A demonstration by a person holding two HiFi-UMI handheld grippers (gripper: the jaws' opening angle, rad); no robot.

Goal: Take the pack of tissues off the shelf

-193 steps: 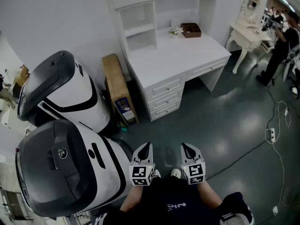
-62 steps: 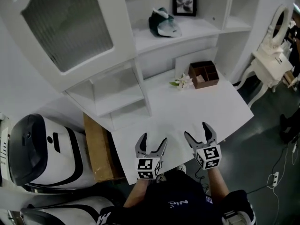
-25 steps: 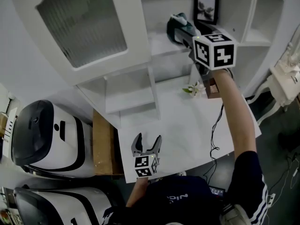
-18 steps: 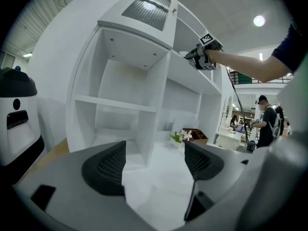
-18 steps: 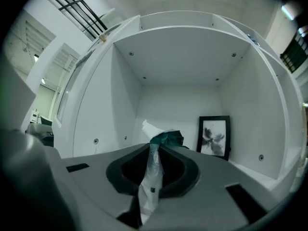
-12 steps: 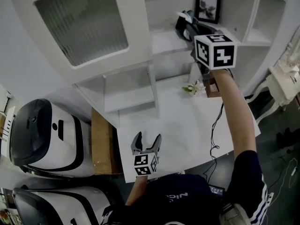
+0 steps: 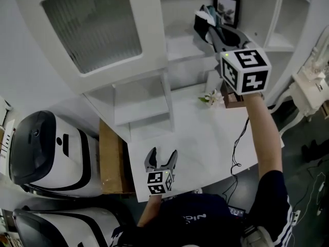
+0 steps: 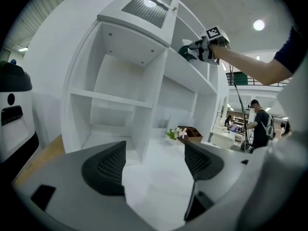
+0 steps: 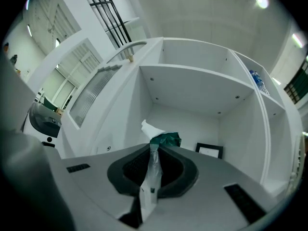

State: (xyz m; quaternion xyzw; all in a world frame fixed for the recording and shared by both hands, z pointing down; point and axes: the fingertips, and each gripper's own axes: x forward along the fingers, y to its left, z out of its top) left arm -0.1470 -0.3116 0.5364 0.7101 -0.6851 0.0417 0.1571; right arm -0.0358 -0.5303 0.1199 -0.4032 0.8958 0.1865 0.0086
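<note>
The pack of tissues (image 7: 204, 18) is dark green with white, and it hangs just above the upper shelf (image 7: 180, 48) of the white hutch. My right gripper (image 7: 211, 29) is raised to that shelf and shut on the pack's thin edge. In the right gripper view the pack (image 9: 164, 139) sticks up between the closed pads (image 9: 129, 173), a flat plastic flap (image 9: 150, 177) pinched between them. My left gripper (image 7: 161, 161) stays low over the desk top (image 7: 205, 133), open and holding nothing. The left gripper view shows the right gripper (image 8: 199, 49) and pack (image 8: 186, 51) high at the shelf.
A black picture frame (image 7: 226, 9) stands at the back of the same shelf. On the desk lie a white flower (image 7: 212, 98) and a brown wooden organiser (image 7: 229, 98). A glass cabinet door (image 7: 90, 24) is at upper left. White machines (image 7: 46, 153) and a brown box (image 7: 110, 158) stand left of the desk.
My right gripper has closed on the tissue pack and drawn it slightly up and back from the shelf. The left gripper has stayed where it was.
</note>
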